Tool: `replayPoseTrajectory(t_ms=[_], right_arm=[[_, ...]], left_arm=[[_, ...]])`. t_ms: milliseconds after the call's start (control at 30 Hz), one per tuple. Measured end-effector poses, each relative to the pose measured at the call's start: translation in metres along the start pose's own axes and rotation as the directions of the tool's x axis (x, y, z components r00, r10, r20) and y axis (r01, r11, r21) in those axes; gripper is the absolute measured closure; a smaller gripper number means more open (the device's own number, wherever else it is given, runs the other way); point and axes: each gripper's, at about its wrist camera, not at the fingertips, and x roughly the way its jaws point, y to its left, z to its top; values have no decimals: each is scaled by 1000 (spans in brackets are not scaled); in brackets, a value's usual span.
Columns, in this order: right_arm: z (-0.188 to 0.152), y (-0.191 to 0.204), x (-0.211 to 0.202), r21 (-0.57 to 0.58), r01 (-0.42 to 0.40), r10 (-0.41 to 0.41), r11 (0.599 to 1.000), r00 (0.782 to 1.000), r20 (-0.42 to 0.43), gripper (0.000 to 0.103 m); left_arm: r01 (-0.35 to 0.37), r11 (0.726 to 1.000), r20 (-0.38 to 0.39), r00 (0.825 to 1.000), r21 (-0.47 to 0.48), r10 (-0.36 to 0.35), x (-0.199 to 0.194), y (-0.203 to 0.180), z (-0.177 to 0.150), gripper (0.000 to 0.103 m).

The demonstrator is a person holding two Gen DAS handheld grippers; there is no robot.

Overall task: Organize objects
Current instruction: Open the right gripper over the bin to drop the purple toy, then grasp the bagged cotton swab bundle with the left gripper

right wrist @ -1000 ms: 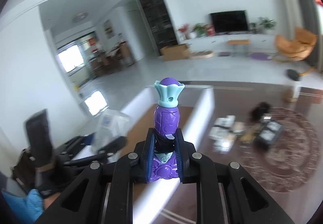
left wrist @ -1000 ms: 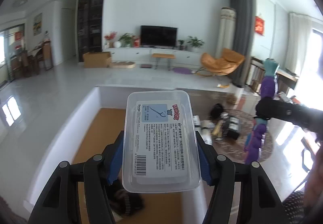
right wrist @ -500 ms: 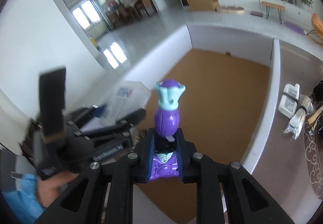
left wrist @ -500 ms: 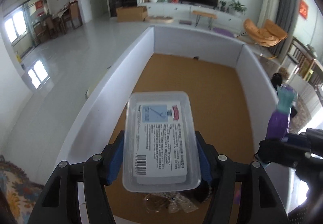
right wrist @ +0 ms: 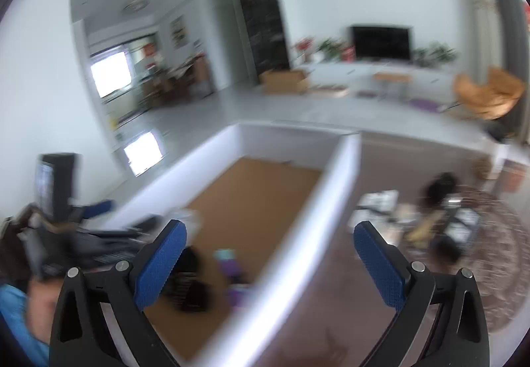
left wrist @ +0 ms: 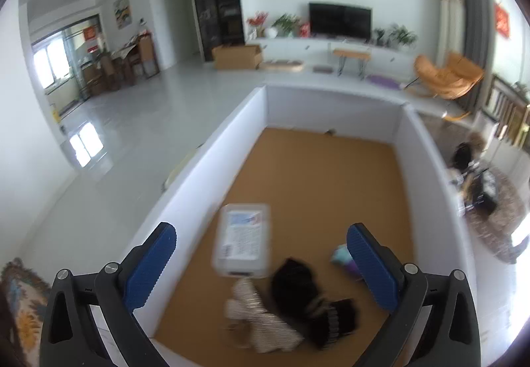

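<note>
— Both grippers spread wide, nothing between the blue pads! The left gripper (left wrist: 261, 257) hovers over the white-walled box (left wrist: 205, 165) — what's lying on that cork floor?

— A clear plastic case (left wrist: 243, 242) with a printed label, flat near the box's left wall, and right at its near end a striped beige cloth (left wrist: 261, 324) beside a black garment (left wrist: 308, 297).

— And the purple toy?

— Purple-and-teal toy (left wrist: 343, 259) down toward the right wall, partly behind a pad. The right gripper (right wrist: 270, 264) hangs over that wall's rim — blurred view.
</note>
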Motion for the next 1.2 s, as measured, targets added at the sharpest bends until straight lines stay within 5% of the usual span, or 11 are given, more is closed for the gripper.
replayPoseTrajectory(t_ms=[100, 167, 300, 467, 600, 733, 900, 1067, 1200], right_arm=[[-39, -68, -15, 73, 177, -177, 982, 984, -5, 2], [-49, -84, -18, 86, 221, -220, 971, 975, -21, 2], [-94, -158, -28, 123, 423, -410, 898, 905, -116, 2], [-132, -211, -51, 168, 544, -510, 822, 835, -207, 2], [-138, -224, -53, 184, 575, -530, 797, 812, -245, 2], [-150, -234, -42, 156, 597, -535, 787, 787, -308, 2], [-154, -239, -47, 162, 618, -547, 769, 769, -331, 2], [-155, -243, -46, 180, 620, -541, 764, 767, -345, 2], [-155, -243, -42, 171, 624, -540, 763, 760, -361, 2]], left_arm=[[74, 997, 31, 997, -3, -74, -12, -19, 3, 0], [132, 991, 45, 990, 14, -133, -21, -36, 3, 0], [247, 965, 74, 964, 90, -254, -42, -82, 3, 0], [397, 891, 59, 906, 219, -419, -73, -155, -7, 0], [474, 830, -16, 871, 294, -492, -82, -208, -22, 0], [524, 790, -96, 847, 318, -522, -74, -246, -44, 0], [550, 785, -208, 835, 285, -510, -47, -274, -68, 0], [511, 805, -252, 857, 300, -450, -28, -281, -78, 0], [507, 818, -269, 856, 270, -442, -15, -274, -79, 0]])
